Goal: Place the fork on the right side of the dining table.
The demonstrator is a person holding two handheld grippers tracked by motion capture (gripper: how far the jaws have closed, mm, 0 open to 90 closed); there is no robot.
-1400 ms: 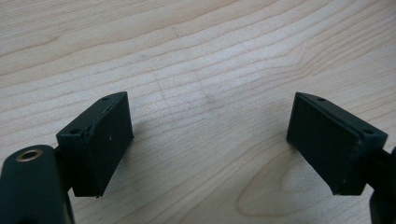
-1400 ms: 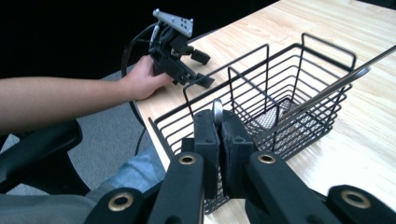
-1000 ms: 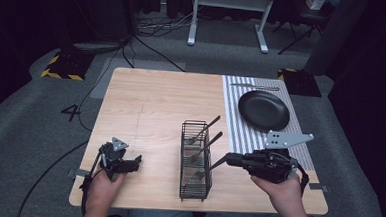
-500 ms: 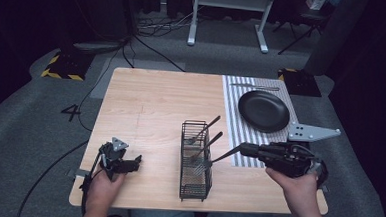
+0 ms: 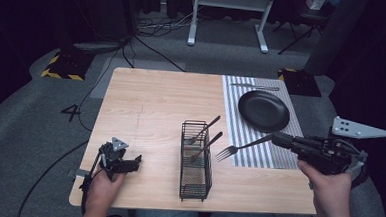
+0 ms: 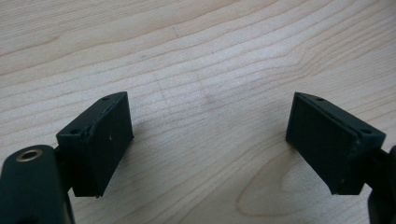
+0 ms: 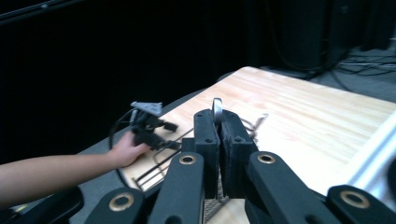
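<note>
Holding a fork [image 5: 243, 145] by its handle end, the right gripper [image 5: 278, 139] has it clear of the wire cutlery basket [image 5: 196, 161] and hanging level above the near edge of the striped placemat [image 5: 251, 152], tines pointing left toward the basket. Jaws are clenched on the handle: in the right gripper view the two pads are pressed together with the rounded handle tip [image 7: 217, 110] sticking up between them, so the rest of the fork runs out ahead of the jaws. Judging progress: looks like table-setting from the basket. One fork is out and in the air, not yet laid down. Two more pieces of cutlery [image 5: 204, 130] lean in the basket's far end, so they are left to do. A black plate [image 5: 264, 110] already sits on the placemat, with another utensil [image 5: 254, 86] lying flat just beyond it at the mat's far end. Fork in hand is near the plate but apart from it, on its near side; my guess is it goes down beside the plate. Left gripper [image 5: 126, 163] rests at the table's [image 5: 156, 101] near left corner, well apart from the basket, jaws spread wide with nothing between them, just bare wood under the pads [image 6: 105, 140].
</note>
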